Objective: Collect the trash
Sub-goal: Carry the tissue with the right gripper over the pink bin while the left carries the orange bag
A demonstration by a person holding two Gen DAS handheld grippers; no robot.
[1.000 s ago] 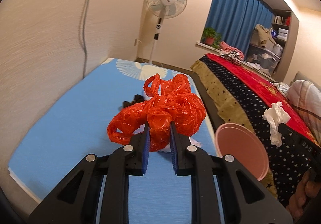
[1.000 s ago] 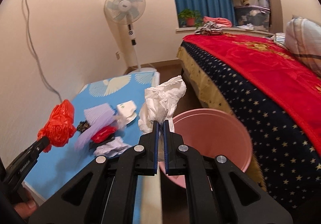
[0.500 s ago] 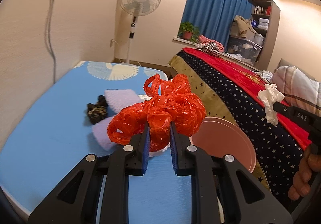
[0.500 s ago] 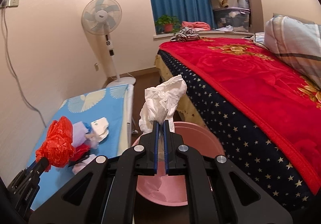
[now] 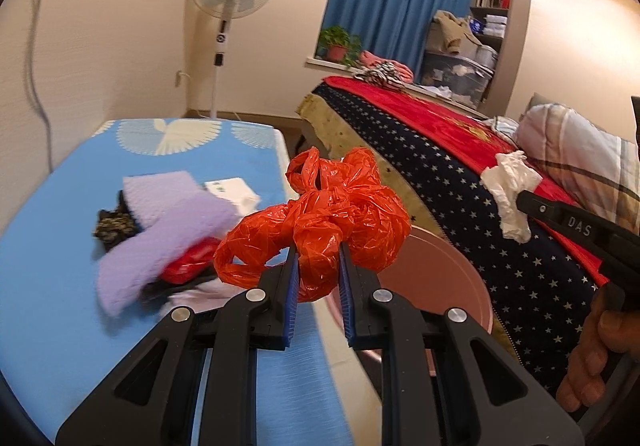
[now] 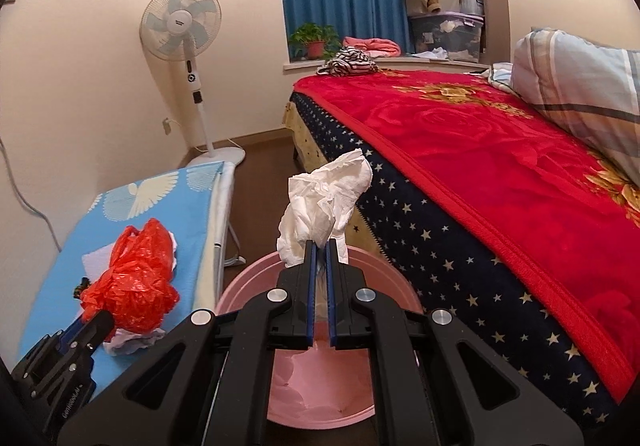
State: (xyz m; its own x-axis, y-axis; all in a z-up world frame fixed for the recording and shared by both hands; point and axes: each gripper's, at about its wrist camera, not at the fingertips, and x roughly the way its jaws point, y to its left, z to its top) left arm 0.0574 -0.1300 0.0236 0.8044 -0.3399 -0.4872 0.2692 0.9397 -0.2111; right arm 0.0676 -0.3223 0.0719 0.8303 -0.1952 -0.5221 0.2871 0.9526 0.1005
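Trash is in both my tools now. The left tool [image 5: 318, 270] is clamped on a crumpled orange plastic bag [image 5: 324, 222], its jaws held a little apart by the wad, and the right tool [image 6: 320, 266] is pinched nearly flat on a wad of white tissue [image 6: 324, 202].

Compared with a second ago, both loads have travelled toward the pink bin [image 6: 320, 378]. In the right wrist view the bin has slid from the lower right of the frame to directly under the tissue, so I judge that piece is ready to drop. In the left wrist view the bag has come off the blue tabletop [image 5: 52, 266] and now hangs at its right edge, with the bin rim [image 5: 452, 266] showing just behind it at centre right; it looks not quite over the opening yet. That means two pieces are close to collected.

More clutter is left on the tabletop at the left of that frame: a purple cloth [image 5: 168, 230], a red packet [image 5: 188, 266], a dark patterned scrap [image 5: 114, 226] and a small white packet [image 5: 232, 192] whose print is too small to read.

Readable writing: "DAS" on the side of the right tool at the right edge of the left wrist view. The left tool's lettering and the fan [image 6: 180, 22] badge are too small to make out.
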